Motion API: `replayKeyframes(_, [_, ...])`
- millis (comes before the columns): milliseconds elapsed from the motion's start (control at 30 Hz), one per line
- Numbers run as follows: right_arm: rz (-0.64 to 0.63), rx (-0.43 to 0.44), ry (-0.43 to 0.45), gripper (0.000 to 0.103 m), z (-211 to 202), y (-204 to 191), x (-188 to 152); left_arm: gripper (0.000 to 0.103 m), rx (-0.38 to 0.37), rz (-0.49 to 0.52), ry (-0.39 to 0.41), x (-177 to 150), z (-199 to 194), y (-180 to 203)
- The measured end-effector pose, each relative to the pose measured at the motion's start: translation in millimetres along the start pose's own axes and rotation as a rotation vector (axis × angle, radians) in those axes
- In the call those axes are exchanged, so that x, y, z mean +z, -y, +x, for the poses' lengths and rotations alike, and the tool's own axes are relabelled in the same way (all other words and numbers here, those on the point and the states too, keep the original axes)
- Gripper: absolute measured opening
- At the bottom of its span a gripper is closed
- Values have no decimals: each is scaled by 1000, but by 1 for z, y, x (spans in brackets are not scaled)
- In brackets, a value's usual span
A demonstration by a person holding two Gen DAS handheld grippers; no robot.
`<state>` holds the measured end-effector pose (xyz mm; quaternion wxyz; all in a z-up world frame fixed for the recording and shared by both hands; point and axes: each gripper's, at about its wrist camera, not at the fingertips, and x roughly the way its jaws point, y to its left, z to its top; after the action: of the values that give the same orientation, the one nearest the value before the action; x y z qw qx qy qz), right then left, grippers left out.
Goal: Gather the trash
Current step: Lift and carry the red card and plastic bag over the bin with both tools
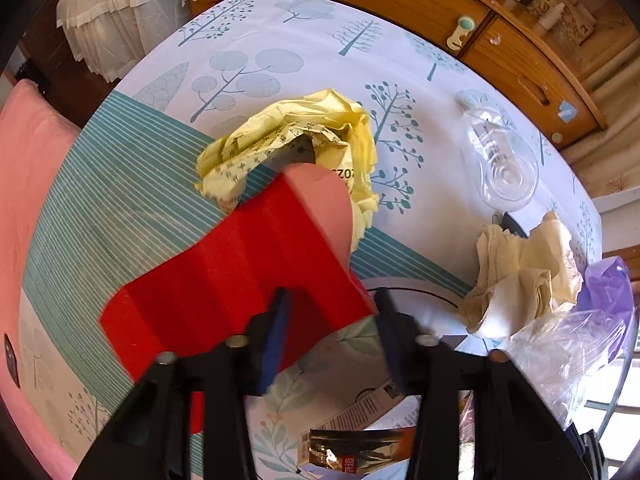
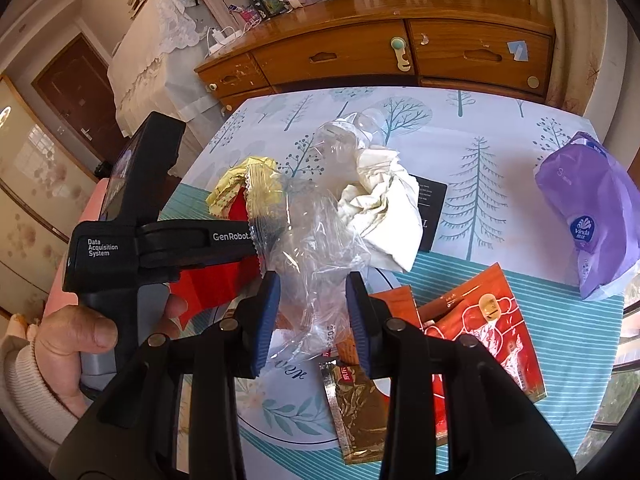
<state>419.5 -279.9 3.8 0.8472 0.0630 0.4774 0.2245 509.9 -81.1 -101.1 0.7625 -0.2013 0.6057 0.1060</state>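
Left gripper [image 1: 332, 320] clamps narrowly on a red folded card [image 1: 224, 276], just in front of a crumpled yellow paper ball [image 1: 296, 140] on the tree-print tablecloth [image 1: 280, 40]. Right gripper [image 2: 312, 312] pinches clear plastic wrap [image 2: 316, 248], with cream crumpled paper [image 2: 384, 216] behind it.

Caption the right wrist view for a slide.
Right gripper shut on crumpled clear plastic wrapper above printed tablecloth littered with trash.
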Motion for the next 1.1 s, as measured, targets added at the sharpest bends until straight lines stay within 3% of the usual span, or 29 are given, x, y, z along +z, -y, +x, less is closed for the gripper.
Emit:
replayKeyframes(100, [-13,-3,-1,30,0,-4,-2,5,7,8,22,-2,-8,-4])
replayKeyframes(200, [-25,-7,-1,30,-1,-9,-4,2,15,21,57,-10,-26,-9])
replayKeyframes(400, [-48,-8,9,30,-12,-26,-9,1,-15,24,111,-34,-73,-36])
replayKeyframes(667, [-84,-20,21,30,-38,-74,-29,1,-70,43,153,-90,-144,-93])
replayKeyframes(1100, [-88,-76,84,30,-94,-190,-111,1,-165,195,243,-197,-251,-202])
